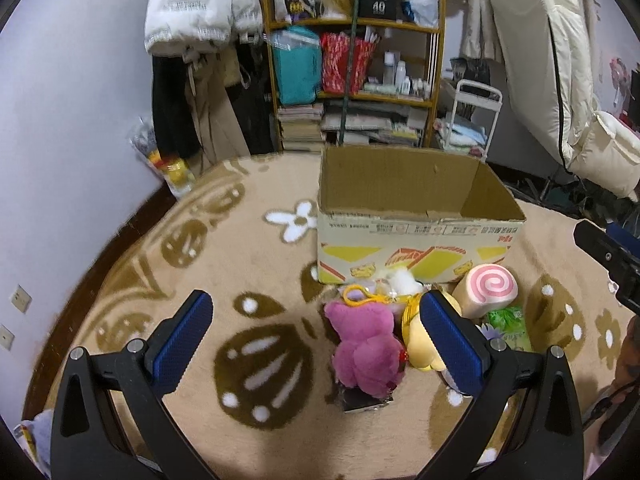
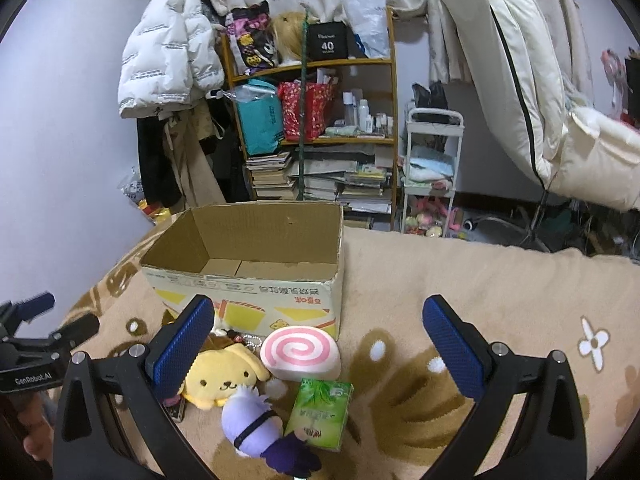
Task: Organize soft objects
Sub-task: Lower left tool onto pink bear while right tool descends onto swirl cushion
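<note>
Both claws spread wide and empty: left claw [image 1: 316, 336] hovers over the pink plush [image 1: 366, 350], right claw [image 2: 318, 344] over the purple doll [image 2: 250, 420]. Nothing boxed yet; next, clamp one toy and lift it to the empty cardboard box [image 2: 248, 292] beyond.

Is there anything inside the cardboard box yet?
No. In the right wrist view the cardboard box shows only its bare bottom flaps, and the yellow dog plush and swirl roll cushion lie outside, before it.

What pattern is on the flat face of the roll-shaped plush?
A pink spiral on white, on the roll-shaped plush; clearest in the right wrist view.
</note>
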Demonstrator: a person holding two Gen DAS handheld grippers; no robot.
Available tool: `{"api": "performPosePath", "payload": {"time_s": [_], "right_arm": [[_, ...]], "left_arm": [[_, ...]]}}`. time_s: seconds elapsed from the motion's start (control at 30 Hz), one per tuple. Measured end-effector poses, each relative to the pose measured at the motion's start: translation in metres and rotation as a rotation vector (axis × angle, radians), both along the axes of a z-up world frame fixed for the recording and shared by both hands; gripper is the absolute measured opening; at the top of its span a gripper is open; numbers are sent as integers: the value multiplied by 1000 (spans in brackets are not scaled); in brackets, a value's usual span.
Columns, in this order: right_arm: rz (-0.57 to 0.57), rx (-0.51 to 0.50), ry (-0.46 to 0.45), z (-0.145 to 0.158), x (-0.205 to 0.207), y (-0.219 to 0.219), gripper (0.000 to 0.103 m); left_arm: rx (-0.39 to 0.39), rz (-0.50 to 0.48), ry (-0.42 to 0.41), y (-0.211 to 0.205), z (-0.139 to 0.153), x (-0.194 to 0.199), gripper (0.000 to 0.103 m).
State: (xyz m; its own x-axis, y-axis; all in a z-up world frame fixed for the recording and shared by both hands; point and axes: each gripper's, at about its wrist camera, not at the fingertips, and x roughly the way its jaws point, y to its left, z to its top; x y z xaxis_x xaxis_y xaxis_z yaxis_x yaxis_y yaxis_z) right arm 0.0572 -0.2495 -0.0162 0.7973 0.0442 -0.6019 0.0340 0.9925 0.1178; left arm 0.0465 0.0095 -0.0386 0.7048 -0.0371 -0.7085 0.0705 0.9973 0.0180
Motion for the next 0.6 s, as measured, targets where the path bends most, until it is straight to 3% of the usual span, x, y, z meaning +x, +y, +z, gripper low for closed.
{"api": "performPosePath", "payload": {"time_s": [0.27,0.43,0.6], "right_arm": [[18,24,139,-28,29,-1,103],[42,23,192,-42,44,0,103],[47,15,221,-52,54,3,103]], "left_arm": [[34,-22,122,-13,-25,20,102],[89,-11,132,-20,-32,31,102],[71,-10,185,-19,-41,46,102]]}}
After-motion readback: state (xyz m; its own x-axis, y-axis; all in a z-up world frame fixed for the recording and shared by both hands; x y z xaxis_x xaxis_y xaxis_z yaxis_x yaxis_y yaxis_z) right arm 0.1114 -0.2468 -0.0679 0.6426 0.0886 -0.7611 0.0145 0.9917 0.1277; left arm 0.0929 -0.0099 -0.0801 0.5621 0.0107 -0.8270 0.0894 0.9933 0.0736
